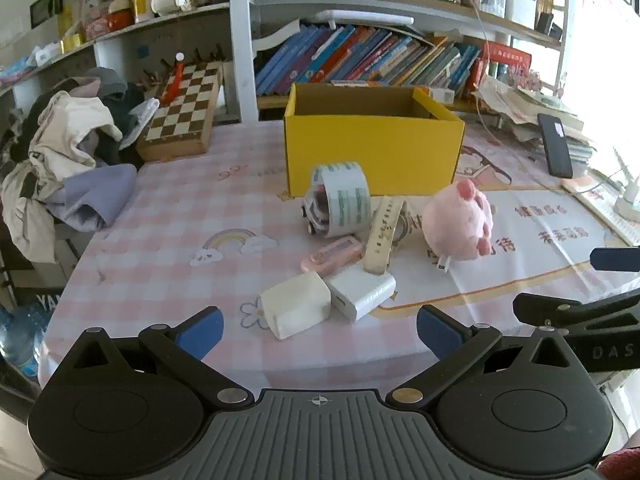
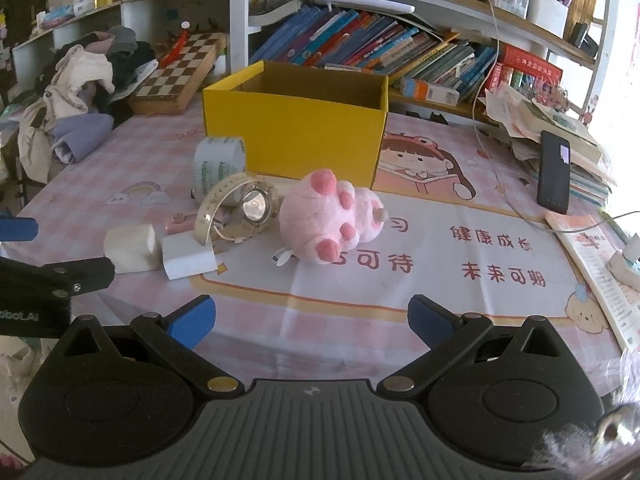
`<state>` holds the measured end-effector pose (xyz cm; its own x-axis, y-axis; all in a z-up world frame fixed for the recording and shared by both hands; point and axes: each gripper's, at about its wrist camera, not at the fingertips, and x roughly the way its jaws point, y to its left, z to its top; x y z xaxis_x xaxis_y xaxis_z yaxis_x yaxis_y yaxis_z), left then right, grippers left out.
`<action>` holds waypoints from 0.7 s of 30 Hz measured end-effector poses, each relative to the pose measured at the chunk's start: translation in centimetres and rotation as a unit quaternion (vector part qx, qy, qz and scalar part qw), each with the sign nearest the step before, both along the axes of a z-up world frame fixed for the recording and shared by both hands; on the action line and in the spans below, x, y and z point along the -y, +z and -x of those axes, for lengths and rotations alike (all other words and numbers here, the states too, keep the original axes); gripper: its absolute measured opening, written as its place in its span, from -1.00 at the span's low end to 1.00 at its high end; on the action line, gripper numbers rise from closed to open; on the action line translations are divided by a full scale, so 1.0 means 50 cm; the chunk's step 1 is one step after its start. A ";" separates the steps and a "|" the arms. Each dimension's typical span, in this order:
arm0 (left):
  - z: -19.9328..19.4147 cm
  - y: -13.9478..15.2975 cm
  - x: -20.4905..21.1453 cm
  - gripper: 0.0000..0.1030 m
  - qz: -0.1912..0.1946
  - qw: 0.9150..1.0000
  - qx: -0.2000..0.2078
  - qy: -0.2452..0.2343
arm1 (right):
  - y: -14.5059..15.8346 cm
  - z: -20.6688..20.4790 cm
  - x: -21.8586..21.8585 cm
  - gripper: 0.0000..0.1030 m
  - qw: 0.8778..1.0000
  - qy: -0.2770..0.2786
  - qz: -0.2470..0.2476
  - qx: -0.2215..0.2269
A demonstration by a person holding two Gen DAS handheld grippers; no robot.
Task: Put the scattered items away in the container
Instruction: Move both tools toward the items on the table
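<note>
An open yellow cardboard box (image 1: 372, 152) (image 2: 296, 132) stands mid-table. In front of it lie a roll of tape (image 1: 342, 198) (image 2: 219, 160), a watch with a cream strap (image 1: 386, 232) (image 2: 240, 208), a small pink case (image 1: 332, 258) (image 2: 180, 223), two white charger blocks (image 1: 296, 310) (image 1: 362, 290) (image 2: 130, 248) (image 2: 188, 260) and a pink plush toy (image 1: 460, 220) (image 2: 332, 216). My left gripper (image 1: 320, 330) hangs open just short of the white blocks. My right gripper (image 2: 312, 320) is open too, short of the plush. Neither holds anything.
A pile of clothes (image 1: 68, 152) and a chessboard (image 1: 182, 112) sit at the back left. Books fill the shelf (image 1: 360, 60) behind the box. A black phone (image 2: 554, 172) leans on stacked papers at the right, with a cable (image 2: 504, 184) trailing across the tablecloth.
</note>
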<state>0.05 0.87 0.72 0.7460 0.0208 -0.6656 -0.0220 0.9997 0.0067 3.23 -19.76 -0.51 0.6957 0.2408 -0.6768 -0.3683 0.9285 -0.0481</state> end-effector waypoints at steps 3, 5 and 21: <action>0.001 0.007 0.000 1.00 -0.003 1.000 0.006 0.001 | 0.003 -0.006 0.003 1.00 1.000 -0.004 -0.009 -0.004; 0.002 0.011 0.000 1.00 -0.002 1.000 0.011 0.001 | 0.003 -0.008 0.005 1.00 1.000 -0.006 -0.013 -0.007; -0.006 0.006 0.000 1.00 0.012 1.000 0.000 0.009 | 0.002 -0.022 0.018 1.00 1.000 -0.010 -0.012 -0.022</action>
<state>0.35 0.85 1.00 0.7456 0.0178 -0.6662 -0.0397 0.9991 -0.0178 4.34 -20.67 -0.43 0.6697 0.2444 -0.7013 -0.3518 0.9360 -0.0098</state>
